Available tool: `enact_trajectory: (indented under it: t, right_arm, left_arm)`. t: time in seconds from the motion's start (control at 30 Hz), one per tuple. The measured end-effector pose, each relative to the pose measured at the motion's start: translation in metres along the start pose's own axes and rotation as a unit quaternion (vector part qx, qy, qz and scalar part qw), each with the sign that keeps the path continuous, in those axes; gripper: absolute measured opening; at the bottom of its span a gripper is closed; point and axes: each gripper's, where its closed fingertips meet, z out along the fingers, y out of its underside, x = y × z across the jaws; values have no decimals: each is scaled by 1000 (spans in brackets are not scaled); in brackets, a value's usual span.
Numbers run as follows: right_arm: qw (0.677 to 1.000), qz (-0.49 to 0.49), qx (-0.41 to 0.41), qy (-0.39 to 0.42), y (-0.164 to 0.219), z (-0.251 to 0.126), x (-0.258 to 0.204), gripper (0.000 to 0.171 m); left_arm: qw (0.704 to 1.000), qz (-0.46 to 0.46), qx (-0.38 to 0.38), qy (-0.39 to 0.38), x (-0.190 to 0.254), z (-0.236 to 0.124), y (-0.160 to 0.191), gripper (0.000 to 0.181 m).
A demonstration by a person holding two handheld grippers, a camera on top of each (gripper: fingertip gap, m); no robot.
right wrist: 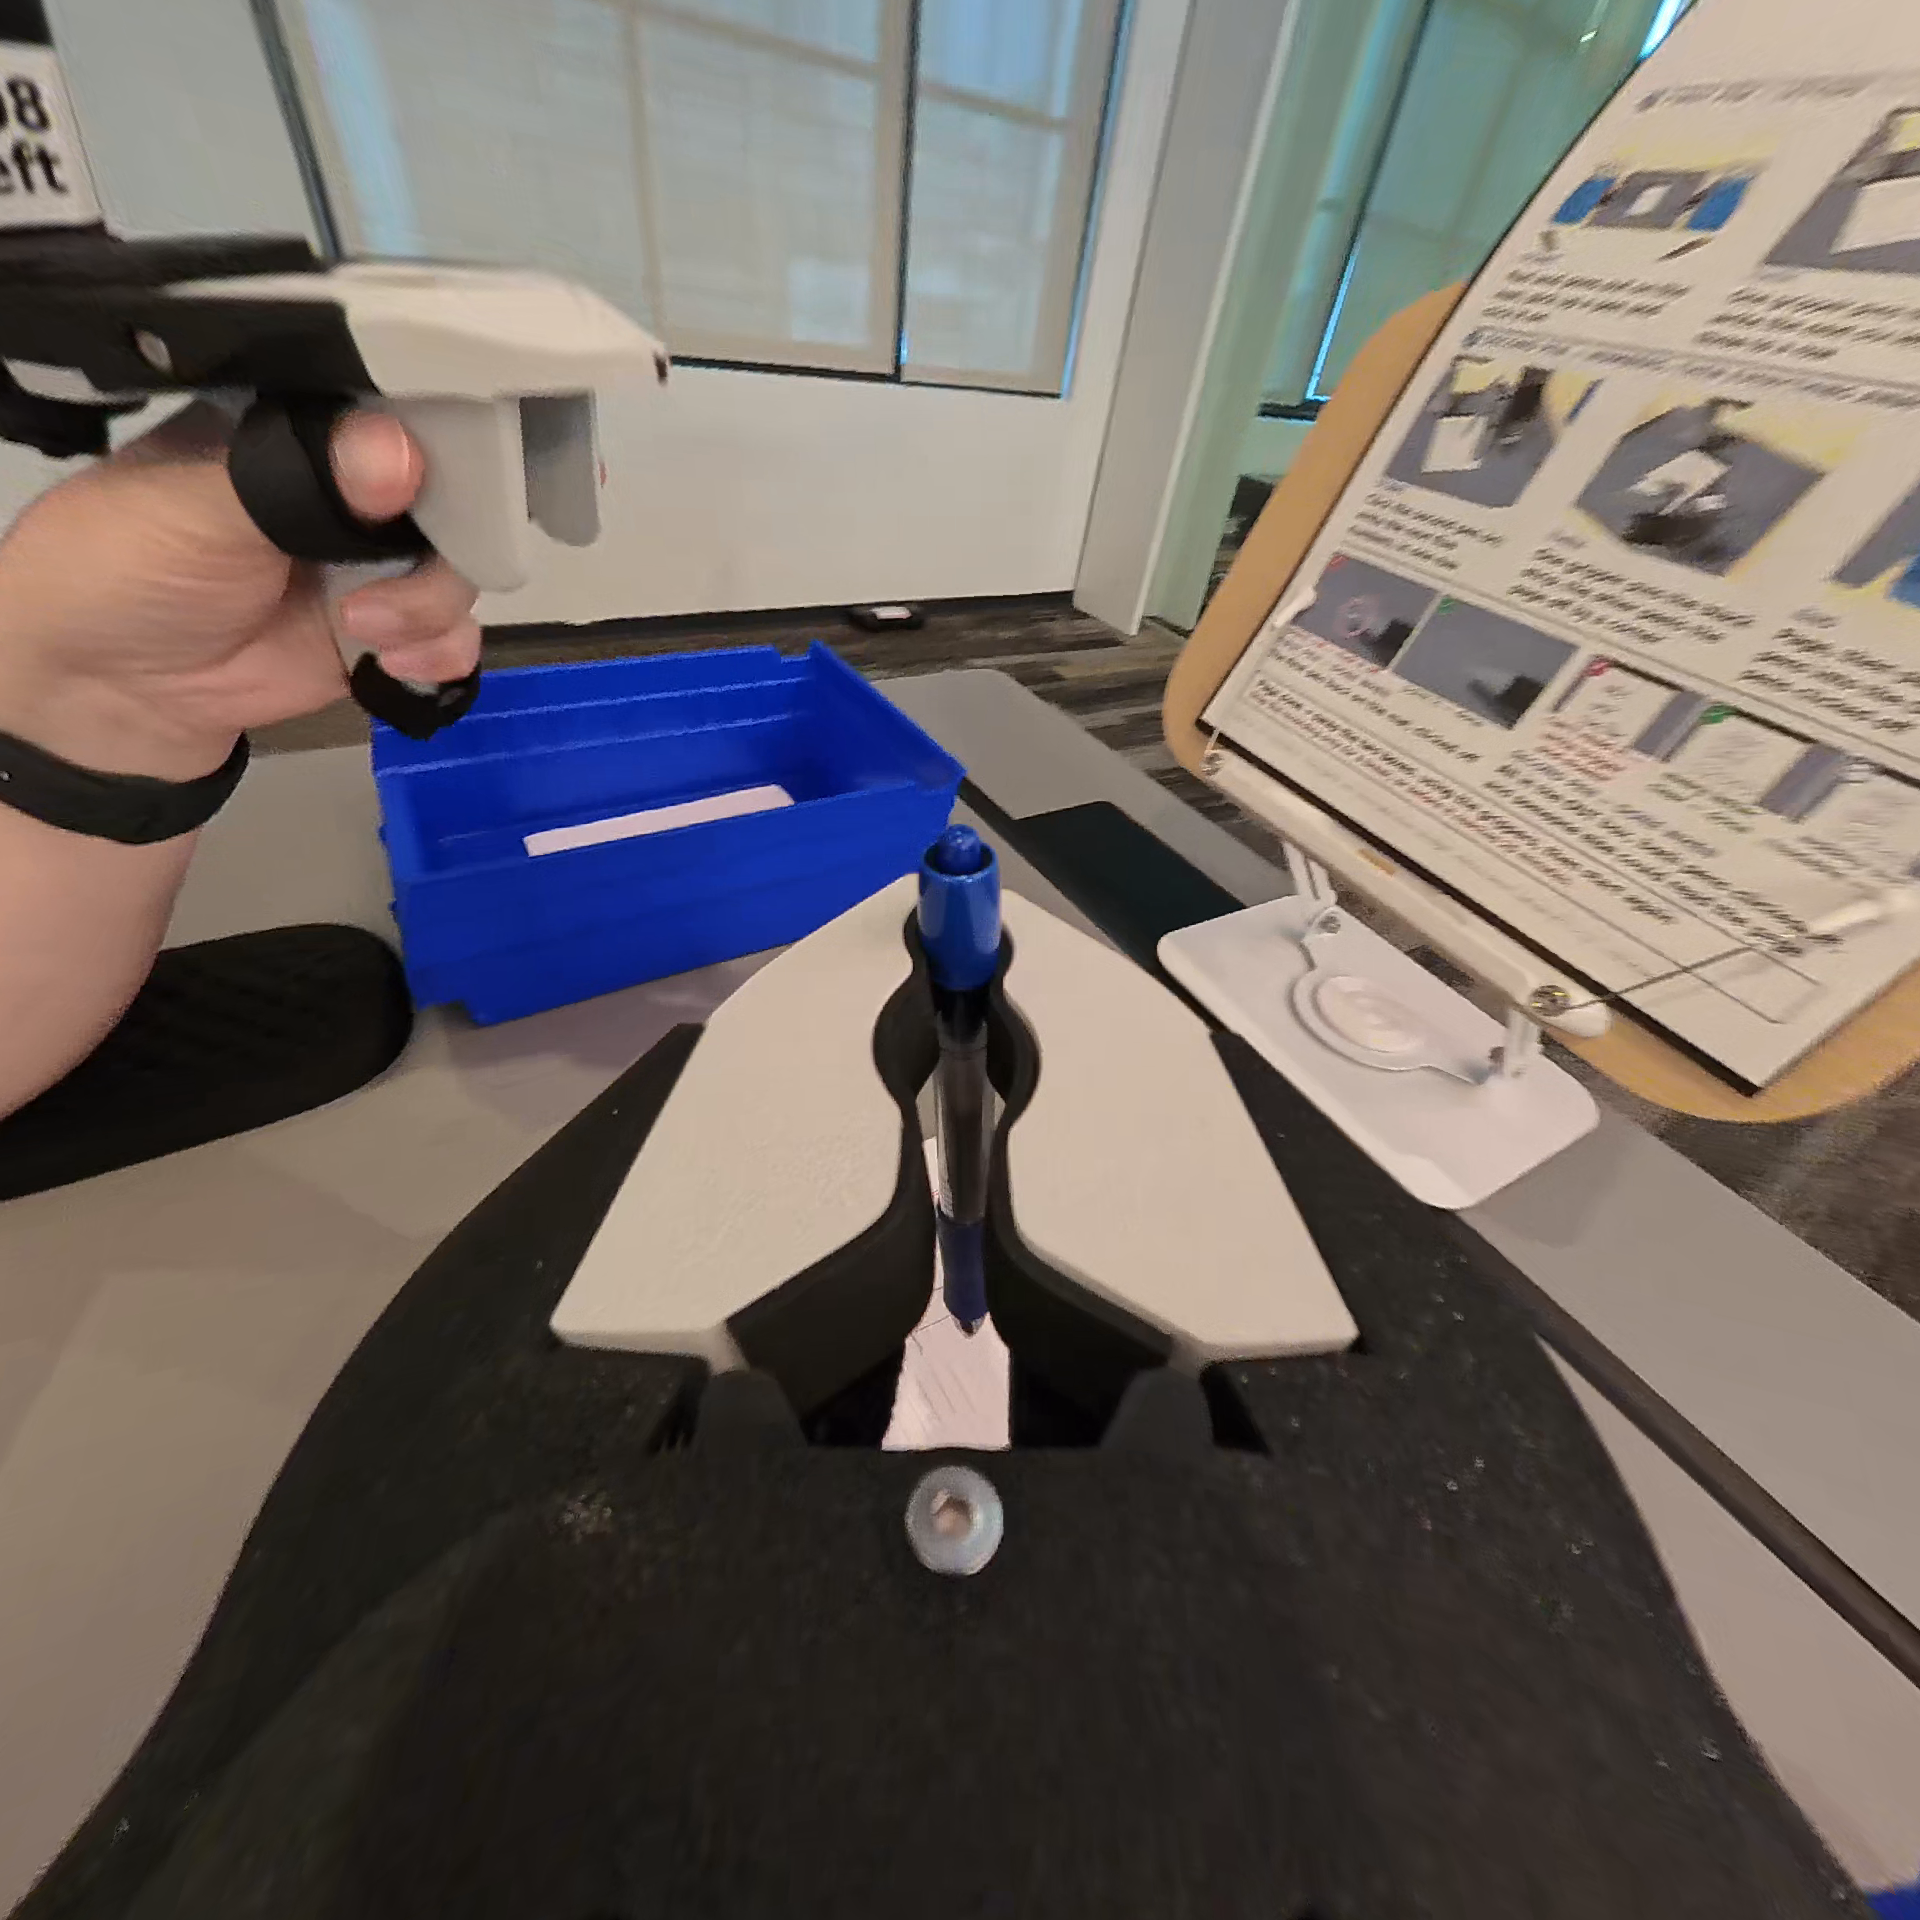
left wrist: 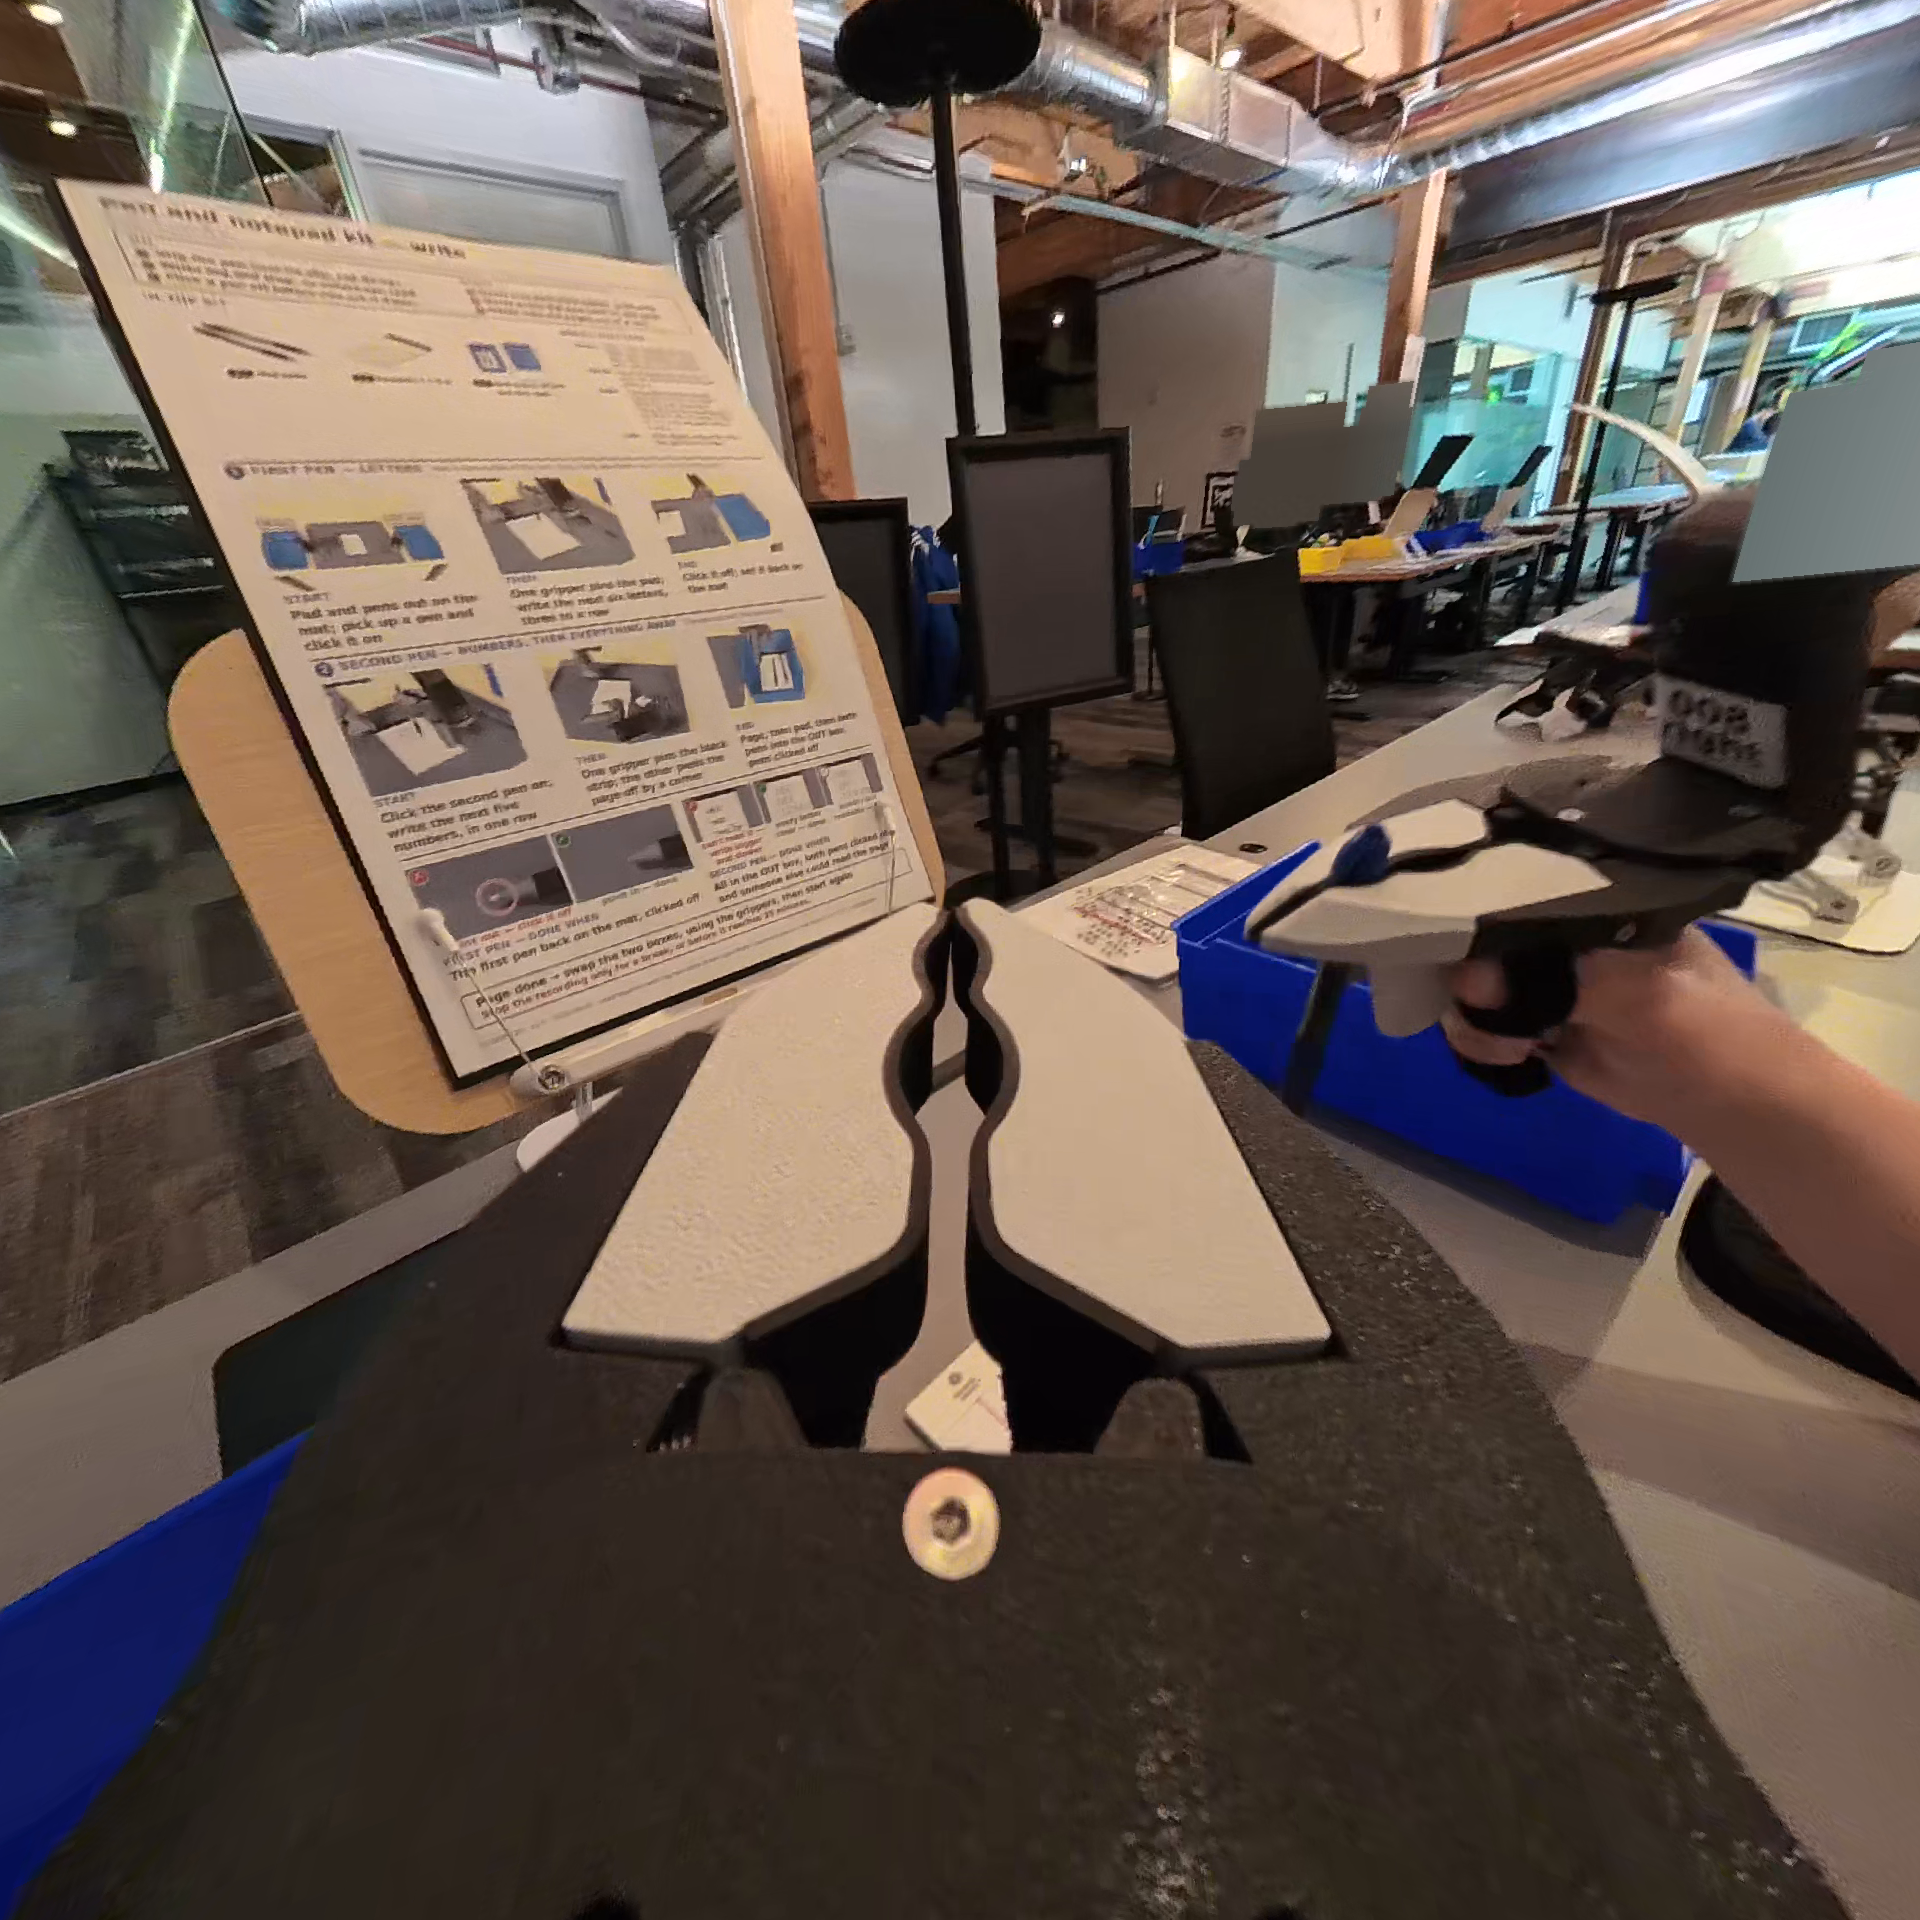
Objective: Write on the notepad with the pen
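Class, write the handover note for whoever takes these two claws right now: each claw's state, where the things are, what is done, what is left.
Right claw: shut on the blue pen, held upright, tip pointing down at white lined paper seen through the gap below.
Left claw: shut, holding nothing, raised off the table.
A blue bin with a white sheet inside sits beyond the pen; the instruction board stands on the right.
Done: pen picked up.
Left: the writing. Any marks on the paper are too hidden to judge.
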Motion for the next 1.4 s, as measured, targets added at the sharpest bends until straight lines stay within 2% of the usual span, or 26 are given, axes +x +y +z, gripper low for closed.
enact_trajectory:
  t: [0.27, 0.47, 0.63, 0.9, 1.13, 1.4]
  right_arm:
    - [996, 72, 50, 17, -26, -36, 21, 4]
    - [987, 135, 83, -4, -33, -52, 30, 4]
    - [987, 135, 80, 6, -31, -57, 37, 4]
    - [988, 132, 79, 29, -31, -67, 46, 4]
    - [990, 114, 63, 52, -29, -70, 50, 4]
    - [991, 104, 47, 70, -25, -70, 53, 4]
  left_arm:
    - [996, -18, -75, 37, 12, 19, 37, 0]
    - [978, -126, -104, 128, 44, 40, 71, 0]
    - [977, -104, -143, 120, 50, 50, 96, 0]
    - [980, -50, -162, 101, 52, 50, 101, 0]
    - [977, -35, -173, 119, 70, 53, 107, 0]
    - [978, -31, -177, 110, 66, 52, 106, 0]
